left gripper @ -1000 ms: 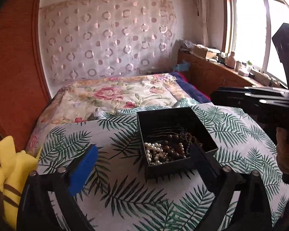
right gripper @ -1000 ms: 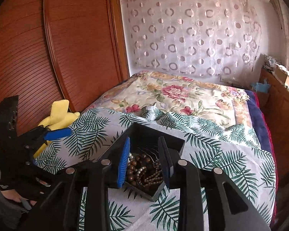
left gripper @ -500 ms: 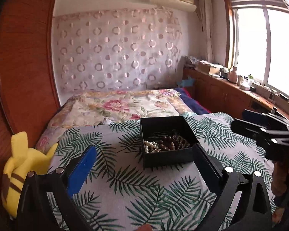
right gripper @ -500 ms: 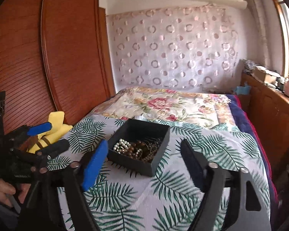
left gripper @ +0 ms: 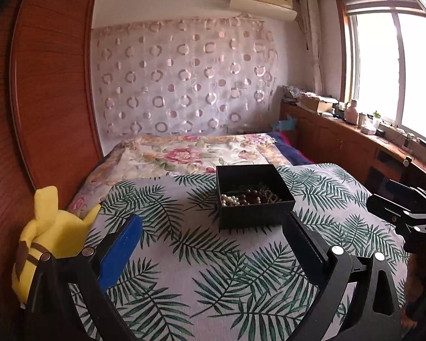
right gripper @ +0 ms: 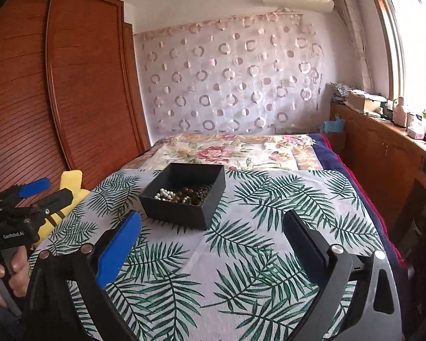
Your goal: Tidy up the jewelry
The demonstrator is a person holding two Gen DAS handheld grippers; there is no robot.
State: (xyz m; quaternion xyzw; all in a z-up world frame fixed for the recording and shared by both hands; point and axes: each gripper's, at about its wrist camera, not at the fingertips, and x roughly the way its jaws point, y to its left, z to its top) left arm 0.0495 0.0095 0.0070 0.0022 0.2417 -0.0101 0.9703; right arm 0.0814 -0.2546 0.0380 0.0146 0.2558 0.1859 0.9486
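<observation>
An open black box (left gripper: pixel 254 216) sits on the leaf-print cloth (left gripper: pixel 201 267) over the bed. A white pearl string (left gripper: pixel 231 199) and brown bead strings (left gripper: pixel 255 197) lie tangled inside it. My left gripper (left gripper: pixel 211 223) is open and empty, just short of the box's near side. In the right wrist view the box (right gripper: pixel 181 211) and its pearls (right gripper: pixel 163 194) lie ahead. My right gripper (right gripper: pixel 212 218) is low over the cloth near them, its jaws opening wide with nothing between them. Each gripper also shows in the other's view: the right one (left gripper: pixel 380 193), the left one (right gripper: pixel 47 191).
A yellow plush toy (left gripper: pixel 51 236) leans at the bed's left edge against a wooden wardrobe (right gripper: pixel 71 85). A floral quilt (left gripper: pixel 196 153) covers the bed beyond the box. A wooden counter (left gripper: pixel 355 142) with small items runs under the window. A hand (right gripper: pixel 2 272) holds the left gripper's handle.
Both grippers have drawn back from the box, which now looks smaller and farther off. The right jaws went from narrow over the beads to wide apart.
</observation>
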